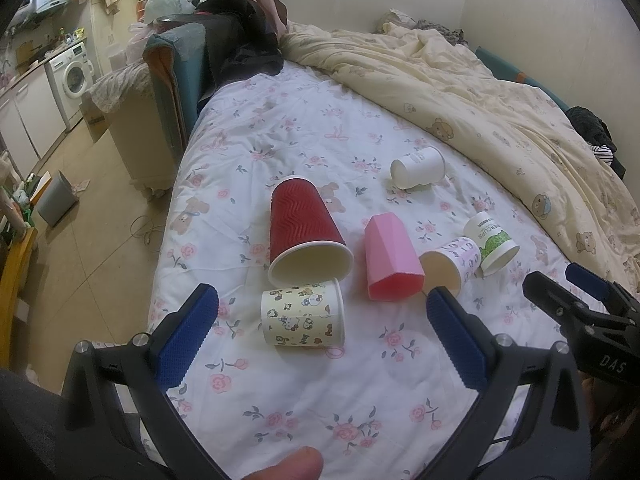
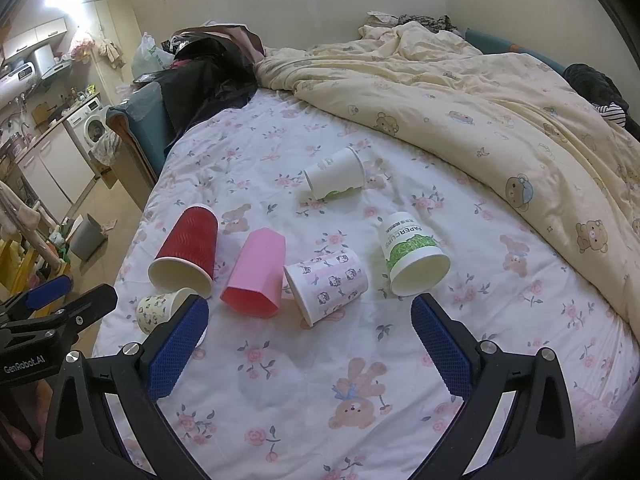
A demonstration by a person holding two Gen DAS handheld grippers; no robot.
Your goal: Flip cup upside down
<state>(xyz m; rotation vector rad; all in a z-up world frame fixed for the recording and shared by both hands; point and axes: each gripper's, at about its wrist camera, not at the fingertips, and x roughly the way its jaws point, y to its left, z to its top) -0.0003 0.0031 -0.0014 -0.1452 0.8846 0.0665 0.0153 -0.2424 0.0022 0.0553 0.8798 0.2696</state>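
Six cups point(image 1: 309, 232) lie tipped over on my bedsheet point(image 1: 304, 400); both my left gripper point(image 1: 320, 336) and right gripper point(image 2: 310, 344) gape wide, holding nothing.

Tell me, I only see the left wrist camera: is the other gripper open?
Observer: Yes. In the right wrist view the right gripper has its jaws wide apart and holds nothing.
Operator: What does the green cup say?
Observer: The green-and-white cup reads PAPERCUPS in full. It lies on its side.
Operator: Is the far white cup all white?
Observer: No. The far white cup shows a green patch along its lower side.
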